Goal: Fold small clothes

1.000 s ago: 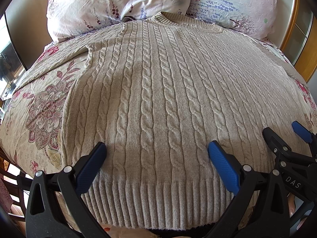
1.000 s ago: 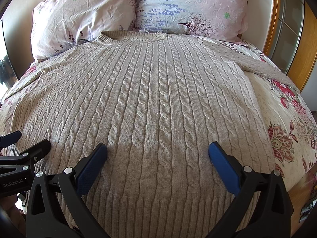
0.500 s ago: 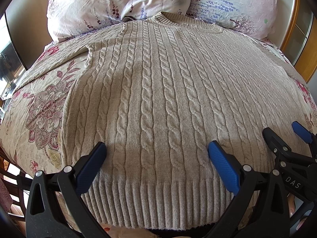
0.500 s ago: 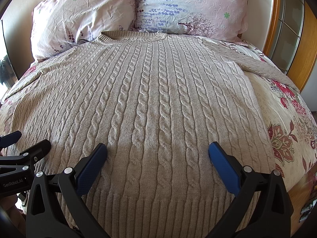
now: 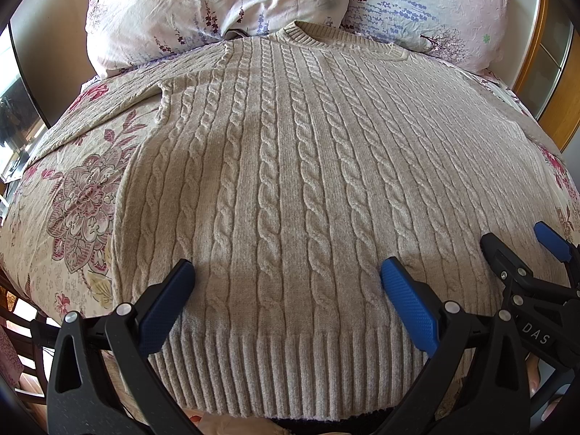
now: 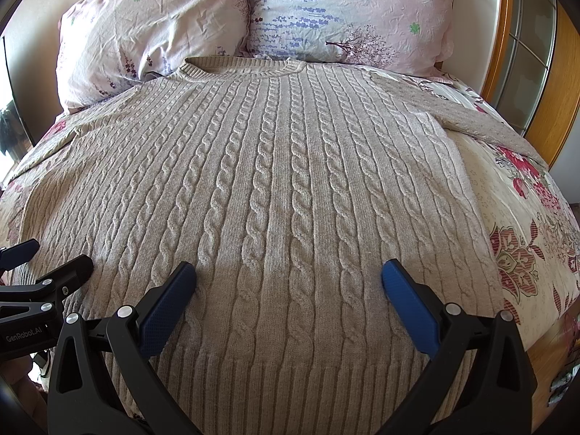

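Observation:
A beige cable-knit sweater point(image 5: 290, 166) lies flat and face up on the bed, its collar toward the pillows and its ribbed hem point(image 5: 290, 373) nearest me; it also shows in the right wrist view point(image 6: 282, 188). Its sleeves spread out to both sides. My left gripper point(image 5: 286, 279) is open and empty, hovering over the hem's left half. My right gripper point(image 6: 288, 279) is open and empty over the hem's right half; it also shows at the right edge of the left wrist view point(image 5: 522, 250).
The floral bedsheet point(image 5: 72, 195) shows on both sides of the sweater point(image 6: 525, 239). Two floral pillows point(image 6: 152, 32) point(image 6: 348, 14) lean at the head of the bed. A wooden frame with glass panes point(image 6: 525, 54) stands at the right.

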The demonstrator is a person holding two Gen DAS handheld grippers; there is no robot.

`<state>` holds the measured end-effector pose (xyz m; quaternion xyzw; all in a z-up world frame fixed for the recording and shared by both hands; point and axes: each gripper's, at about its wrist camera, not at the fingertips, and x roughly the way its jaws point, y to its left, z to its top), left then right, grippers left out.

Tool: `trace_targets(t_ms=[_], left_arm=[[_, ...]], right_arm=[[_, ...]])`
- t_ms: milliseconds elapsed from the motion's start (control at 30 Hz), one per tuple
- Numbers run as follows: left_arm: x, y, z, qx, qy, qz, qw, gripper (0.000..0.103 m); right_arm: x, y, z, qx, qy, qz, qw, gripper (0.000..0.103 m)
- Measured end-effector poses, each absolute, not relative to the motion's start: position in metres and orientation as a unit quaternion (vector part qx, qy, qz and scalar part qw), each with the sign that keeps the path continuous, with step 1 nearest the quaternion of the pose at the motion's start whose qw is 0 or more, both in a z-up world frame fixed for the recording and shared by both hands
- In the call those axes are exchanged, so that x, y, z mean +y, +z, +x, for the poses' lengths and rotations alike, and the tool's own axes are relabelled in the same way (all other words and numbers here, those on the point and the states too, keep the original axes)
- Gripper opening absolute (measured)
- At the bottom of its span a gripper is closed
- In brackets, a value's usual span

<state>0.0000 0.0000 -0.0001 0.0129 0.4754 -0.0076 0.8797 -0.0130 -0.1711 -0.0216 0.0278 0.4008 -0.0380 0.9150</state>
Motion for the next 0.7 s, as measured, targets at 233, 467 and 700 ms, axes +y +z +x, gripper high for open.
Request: trace_targets(t_ms=[233,467,700], left_arm=[[0.0,0.0,0.0001,0.476,-0.007,0.013,0.879,0.101],[0.0021,-0.0001,0.0039,0.484,-0.008,0.014,0.875,0.101],[0.0012,0.0002,0.0063,0.493,-0.011,0.016,0.87,0.101]], right_arm=[[-0.17,-0.0213,-0.0125,0.401,-0.038,0.028,0.915,0.102],[-0.1702,-0.0221,-0.0125,0.406,-0.035,0.026,0.913,0.102],[-0.1671,-0.0242,-0.0088,0.425,-0.027,0.021,0.905,0.102]])
